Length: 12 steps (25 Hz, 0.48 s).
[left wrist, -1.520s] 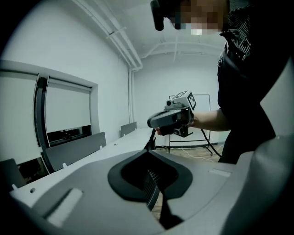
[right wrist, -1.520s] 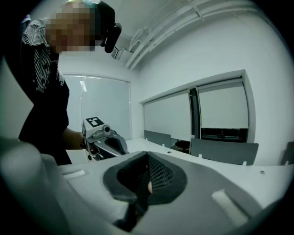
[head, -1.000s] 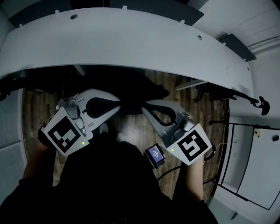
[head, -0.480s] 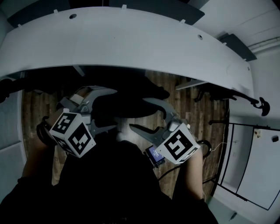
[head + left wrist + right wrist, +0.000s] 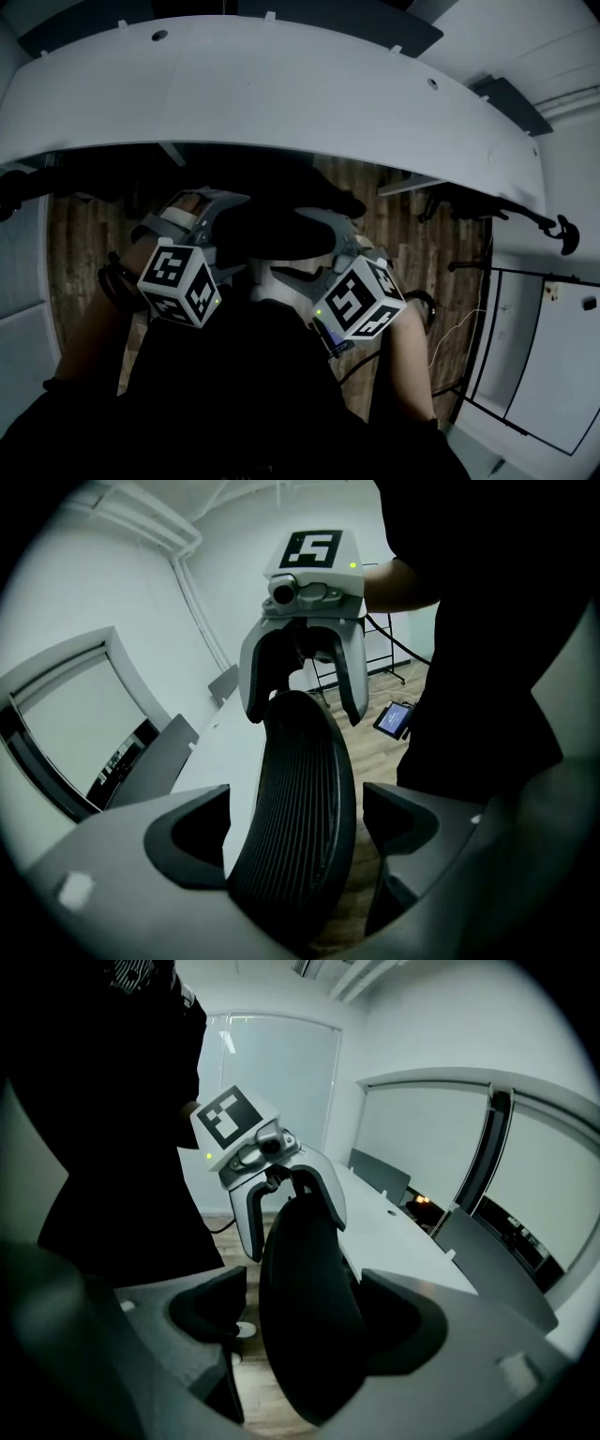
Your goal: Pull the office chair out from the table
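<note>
The office chair's black mesh backrest point(image 5: 272, 230) stands tucked under the curved white table point(image 5: 281, 94). My left gripper point(image 5: 244, 232) is open and straddles the backrest's left top edge. My right gripper point(image 5: 291, 244) is open too and straddles the right top edge. Both pairs of jaws have just been opening. In the left gripper view the backrest point(image 5: 300, 799) runs between my left gripper's point(image 5: 295, 827) pads, with a gap on the right side, and the right gripper point(image 5: 303, 714) shows beyond. In the right gripper view the backrest point(image 5: 309, 1335) fills the right gripper point(image 5: 305, 1321).
A wooden floor point(image 5: 75, 234) lies under the table. A small device with a lit blue screen point(image 5: 394, 719) sits on the floor by the person's legs. Black stands point(image 5: 553, 225) and a white framed panel point(image 5: 544, 356) are at the right. The person's dark clothing fills the bottom.
Both grippers sank toward the chair and rolled. Their jaws went from shut to wide apart and now sit over the backrest's top edge.
</note>
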{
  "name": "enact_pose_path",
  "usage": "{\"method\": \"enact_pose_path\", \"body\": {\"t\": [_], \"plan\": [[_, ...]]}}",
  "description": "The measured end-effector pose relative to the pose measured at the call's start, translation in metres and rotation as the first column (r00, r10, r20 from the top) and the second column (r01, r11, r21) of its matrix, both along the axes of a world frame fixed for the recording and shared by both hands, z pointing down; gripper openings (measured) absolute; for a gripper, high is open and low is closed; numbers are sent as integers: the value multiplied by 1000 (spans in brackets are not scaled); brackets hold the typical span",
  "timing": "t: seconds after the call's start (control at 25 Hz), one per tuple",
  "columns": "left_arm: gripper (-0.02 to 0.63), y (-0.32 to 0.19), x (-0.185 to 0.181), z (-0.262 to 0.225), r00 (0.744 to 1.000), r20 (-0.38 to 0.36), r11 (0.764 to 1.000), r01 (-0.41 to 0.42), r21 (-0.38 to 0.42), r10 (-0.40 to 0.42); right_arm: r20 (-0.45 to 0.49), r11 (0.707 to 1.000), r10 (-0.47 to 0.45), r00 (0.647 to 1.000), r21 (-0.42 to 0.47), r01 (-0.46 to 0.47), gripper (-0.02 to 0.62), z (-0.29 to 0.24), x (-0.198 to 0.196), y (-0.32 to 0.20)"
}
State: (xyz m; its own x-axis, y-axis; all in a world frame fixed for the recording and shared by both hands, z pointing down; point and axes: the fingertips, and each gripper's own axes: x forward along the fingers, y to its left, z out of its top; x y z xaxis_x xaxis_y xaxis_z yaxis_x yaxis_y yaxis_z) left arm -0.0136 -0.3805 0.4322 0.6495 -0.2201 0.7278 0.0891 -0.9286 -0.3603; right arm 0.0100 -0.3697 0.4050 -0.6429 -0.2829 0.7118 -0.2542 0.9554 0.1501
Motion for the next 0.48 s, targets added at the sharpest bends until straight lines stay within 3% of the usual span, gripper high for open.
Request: {"method": "enact_pose_path", "body": {"t": [0.48], "plan": [[457, -9, -1, 24, 992, 122, 999, -14, 33, 10, -205, 995, -102, 973, -32, 98, 383, 52, -8, 2]]}}
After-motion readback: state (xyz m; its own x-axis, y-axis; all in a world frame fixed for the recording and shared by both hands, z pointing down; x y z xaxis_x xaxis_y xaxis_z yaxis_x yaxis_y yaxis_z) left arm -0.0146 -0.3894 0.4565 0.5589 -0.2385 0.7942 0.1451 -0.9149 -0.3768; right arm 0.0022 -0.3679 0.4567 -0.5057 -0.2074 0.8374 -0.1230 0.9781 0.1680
